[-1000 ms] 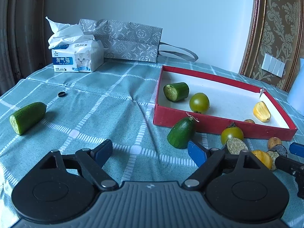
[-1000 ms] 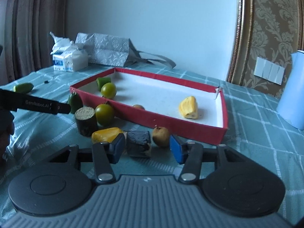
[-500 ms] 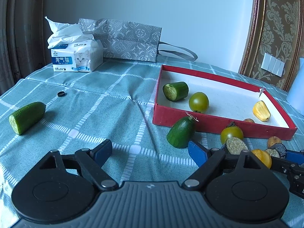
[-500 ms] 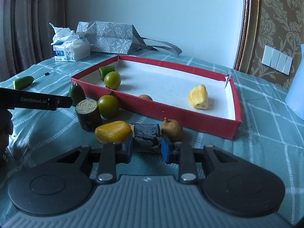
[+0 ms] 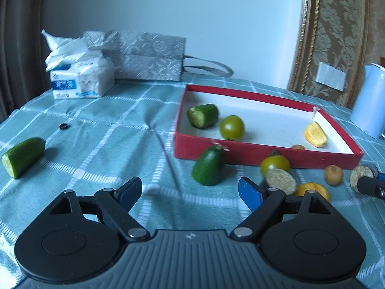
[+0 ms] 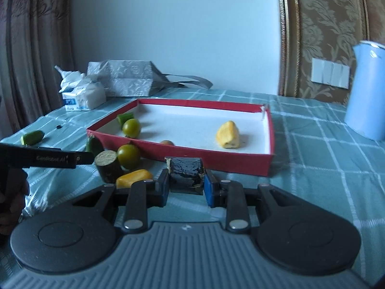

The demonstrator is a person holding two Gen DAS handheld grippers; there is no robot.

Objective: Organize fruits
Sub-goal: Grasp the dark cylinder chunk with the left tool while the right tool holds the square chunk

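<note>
Four fruits sit in your red box (image 6: 154, 147). Right gripper (image 6: 185, 185) clamps the dark chunk (image 6: 185, 174) just before the box. Left gripper (image 5: 190, 191) gapes, holding nothing. About six pieces are left on the worktop (image 5: 108, 144).

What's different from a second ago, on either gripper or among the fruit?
The right gripper closed on the dark cut chunk and has lifted it off the cloth, away from the small brown fruit. The left gripper stays open and empty. The red box and its contents, and the avocado, are unchanged.
</note>
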